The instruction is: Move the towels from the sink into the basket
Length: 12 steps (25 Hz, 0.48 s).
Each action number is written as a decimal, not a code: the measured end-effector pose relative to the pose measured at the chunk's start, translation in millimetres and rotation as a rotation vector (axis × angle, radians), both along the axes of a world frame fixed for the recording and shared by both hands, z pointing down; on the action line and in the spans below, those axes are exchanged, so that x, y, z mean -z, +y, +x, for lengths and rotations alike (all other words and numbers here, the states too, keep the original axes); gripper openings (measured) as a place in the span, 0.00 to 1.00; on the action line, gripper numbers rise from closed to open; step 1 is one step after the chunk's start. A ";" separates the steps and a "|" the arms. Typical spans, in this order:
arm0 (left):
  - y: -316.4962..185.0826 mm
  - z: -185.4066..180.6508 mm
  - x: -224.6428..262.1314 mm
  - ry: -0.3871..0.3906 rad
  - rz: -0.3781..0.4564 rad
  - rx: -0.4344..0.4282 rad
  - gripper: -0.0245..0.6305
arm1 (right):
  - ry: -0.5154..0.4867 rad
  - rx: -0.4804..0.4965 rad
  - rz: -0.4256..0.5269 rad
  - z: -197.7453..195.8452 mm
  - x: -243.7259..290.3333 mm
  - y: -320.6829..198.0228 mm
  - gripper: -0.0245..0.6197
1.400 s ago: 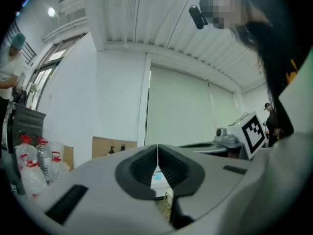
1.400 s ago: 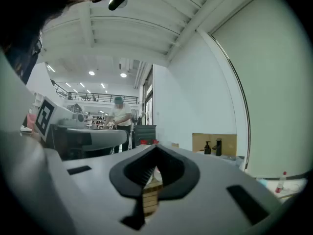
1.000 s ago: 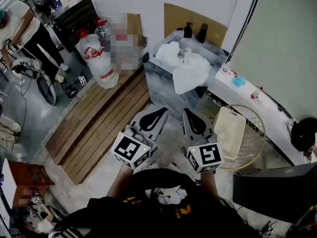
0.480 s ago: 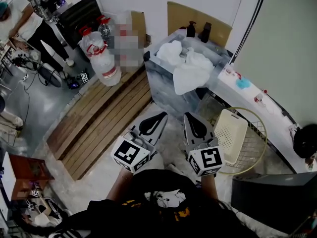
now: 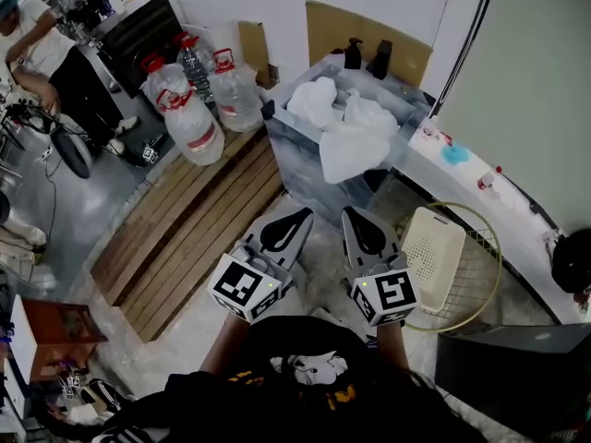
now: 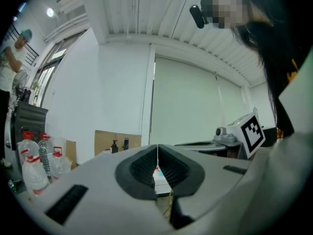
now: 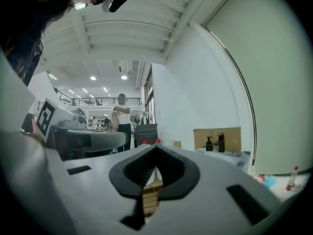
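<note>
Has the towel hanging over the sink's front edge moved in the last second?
No. The towel still drapes over the front edge of the sink, right where it was.

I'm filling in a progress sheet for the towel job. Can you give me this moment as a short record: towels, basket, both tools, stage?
towels: white, heaped in the sink
sink: grey marbled block, ahead of both tools
basket: cream, perforated, on the floor right of the sink, no towel seen at it
left tool: jaws together, empty
right tool: jaws together, empty
stage: no towel picked up yet
</note>
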<state>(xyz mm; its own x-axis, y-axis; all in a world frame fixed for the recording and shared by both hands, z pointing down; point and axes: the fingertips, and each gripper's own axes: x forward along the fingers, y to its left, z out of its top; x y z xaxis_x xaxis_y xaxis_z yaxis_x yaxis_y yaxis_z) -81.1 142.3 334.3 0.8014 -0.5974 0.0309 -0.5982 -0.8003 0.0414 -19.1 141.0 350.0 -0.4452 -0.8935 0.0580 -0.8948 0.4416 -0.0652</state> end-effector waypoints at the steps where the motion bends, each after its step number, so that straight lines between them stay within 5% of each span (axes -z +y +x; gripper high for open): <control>1: -6.1 -0.2 -1.7 0.001 -0.004 -0.004 0.05 | 0.000 -0.001 -0.003 -0.9 -0.9 -5.6 0.05; 12: -118.8 -7.2 -14.5 0.024 -0.031 -0.071 0.05 | 0.034 -0.047 -0.036 -14.6 -13.7 -109.5 0.05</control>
